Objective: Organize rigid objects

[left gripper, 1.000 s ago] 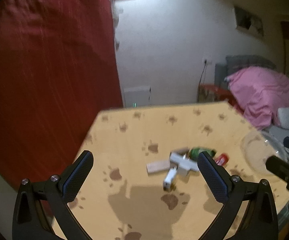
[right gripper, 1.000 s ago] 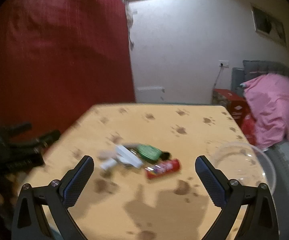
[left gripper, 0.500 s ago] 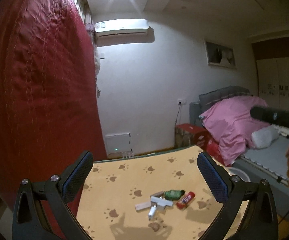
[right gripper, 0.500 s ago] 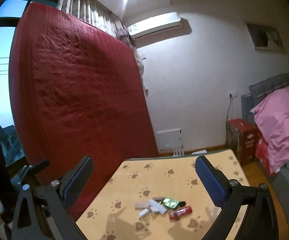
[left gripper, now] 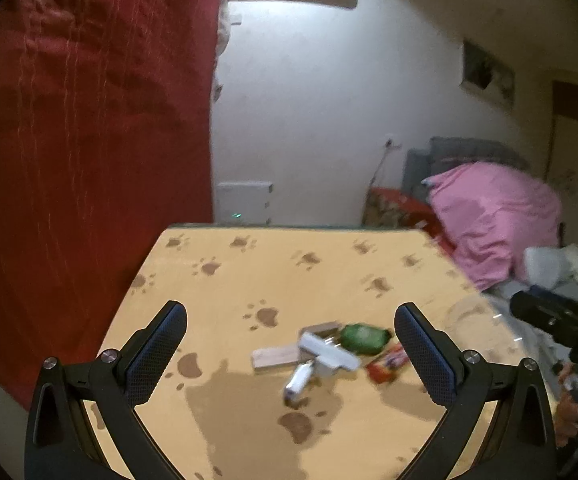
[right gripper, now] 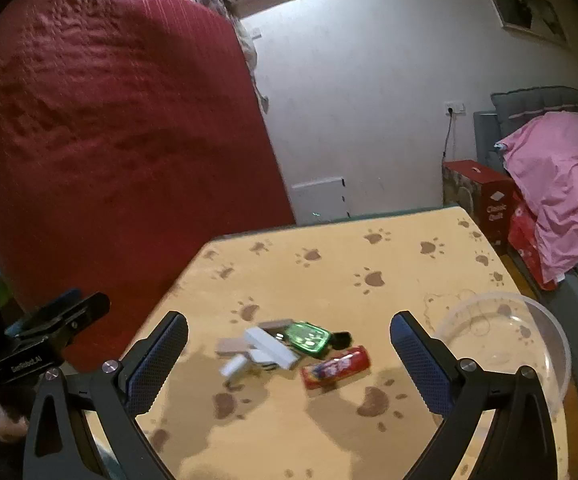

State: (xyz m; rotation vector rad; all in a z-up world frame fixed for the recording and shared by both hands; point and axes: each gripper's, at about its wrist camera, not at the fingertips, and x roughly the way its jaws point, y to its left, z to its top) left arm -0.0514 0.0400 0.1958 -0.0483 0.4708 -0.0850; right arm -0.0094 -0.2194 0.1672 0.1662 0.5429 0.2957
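Note:
A small pile lies mid-table: a green case [right gripper: 306, 339], a red tube [right gripper: 336, 367], a white block [right gripper: 269, 346], a tan block [right gripper: 231, 346] and a small white stick [right gripper: 233, 366]. The same pile shows blurred in the left wrist view, with the green case [left gripper: 363, 338] and white block [left gripper: 327, 352]. A clear plastic bowl [right gripper: 503, 342] stands right of the pile. My left gripper [left gripper: 289, 356] is open and empty above the near table. My right gripper [right gripper: 289, 356] is open and empty, short of the pile.
The table [right gripper: 369, 256] has a yellow paw-print cover. A red mattress [right gripper: 109, 140] leans on the left. A bed with a pink blanket [right gripper: 561, 184] and a red box [right gripper: 489, 200] stand right. The other gripper [right gripper: 45, 344] shows at the left edge.
Both grippers have dropped from a high, far view back down close to the table, so the pile looks larger and nearer. Both stay open; the objects have not moved.

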